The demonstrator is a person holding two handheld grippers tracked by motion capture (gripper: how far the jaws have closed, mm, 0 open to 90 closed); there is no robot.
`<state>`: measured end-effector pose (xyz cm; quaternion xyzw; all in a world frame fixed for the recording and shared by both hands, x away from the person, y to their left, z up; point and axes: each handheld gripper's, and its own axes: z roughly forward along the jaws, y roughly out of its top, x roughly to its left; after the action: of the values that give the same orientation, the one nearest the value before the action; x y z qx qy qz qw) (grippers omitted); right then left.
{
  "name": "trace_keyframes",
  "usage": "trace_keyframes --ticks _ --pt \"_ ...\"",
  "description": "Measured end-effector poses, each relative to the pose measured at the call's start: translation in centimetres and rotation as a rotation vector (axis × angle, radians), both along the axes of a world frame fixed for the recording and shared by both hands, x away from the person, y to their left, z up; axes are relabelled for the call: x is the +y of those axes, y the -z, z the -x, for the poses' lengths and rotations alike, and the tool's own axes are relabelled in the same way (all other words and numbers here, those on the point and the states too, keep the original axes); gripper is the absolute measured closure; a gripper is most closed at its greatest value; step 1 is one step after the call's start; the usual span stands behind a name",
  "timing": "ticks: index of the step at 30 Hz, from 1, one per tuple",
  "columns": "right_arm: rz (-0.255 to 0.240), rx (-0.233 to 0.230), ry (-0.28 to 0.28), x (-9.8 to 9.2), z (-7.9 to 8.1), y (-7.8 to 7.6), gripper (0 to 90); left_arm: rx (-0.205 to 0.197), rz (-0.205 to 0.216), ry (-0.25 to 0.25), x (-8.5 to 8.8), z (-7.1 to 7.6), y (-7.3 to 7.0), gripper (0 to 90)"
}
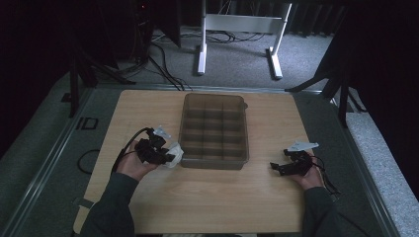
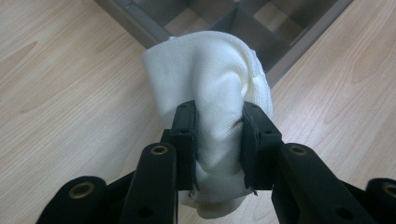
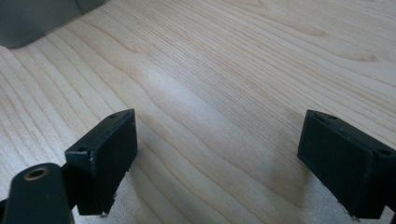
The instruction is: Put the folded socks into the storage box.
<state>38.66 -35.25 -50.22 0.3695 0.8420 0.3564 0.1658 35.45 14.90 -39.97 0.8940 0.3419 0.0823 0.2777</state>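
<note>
Right now the left tool (image 1: 165, 157) is pinching a white cloth (image 1: 175, 154), a soft knitted bundle, possibly a rolled sock, and holding it just beside the near-left corner of the box (image 1: 214, 129). The box is a smoky, see-through tray split into small compartments, and every compartment I can make out looks bare. So I judge the step in hand to be the carry: the cloth is gripped and waiting at the box's edge, not yet inside it.

The next move, as I read it, calls for lifting the bundle over the wall, choosing one compartment, and lowering it in before letting go. The cloth bulges wider than the jaws, so it may need a push to sit between the dividers.

The right tool (image 1: 277, 167) rests low over the table (image 1: 207, 202) at the near right, well apart from the box, jaws spread with nothing between them.

From the high view you get the layout: both hands, the box in the middle, the gap between them. The left gripper view gives what that one cannot: the pads (image 2: 183, 135) squeezing a fold of cloth (image 2: 212, 88), and the box wall (image 2: 144, 32) right behind it. The right gripper view shows the open jaws over bare wood (image 3: 224, 93), with a box corner (image 3: 32, 21) at upper left.
</note>
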Motion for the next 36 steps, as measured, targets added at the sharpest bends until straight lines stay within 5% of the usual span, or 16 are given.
trace_keyframes --ticks 12,36 --pt "0.0 0.0 0.0 0.0 0.0 0.0 11.5 0.009 0.012 0.042 -1.4 0.0 0.1 69.9" --pt "-0.004 -0.003 0.003 0.0 0.1 0.0 12.9 -0.058 -0.017 0.106 -2.2 -0.4 -3.9 69.9"
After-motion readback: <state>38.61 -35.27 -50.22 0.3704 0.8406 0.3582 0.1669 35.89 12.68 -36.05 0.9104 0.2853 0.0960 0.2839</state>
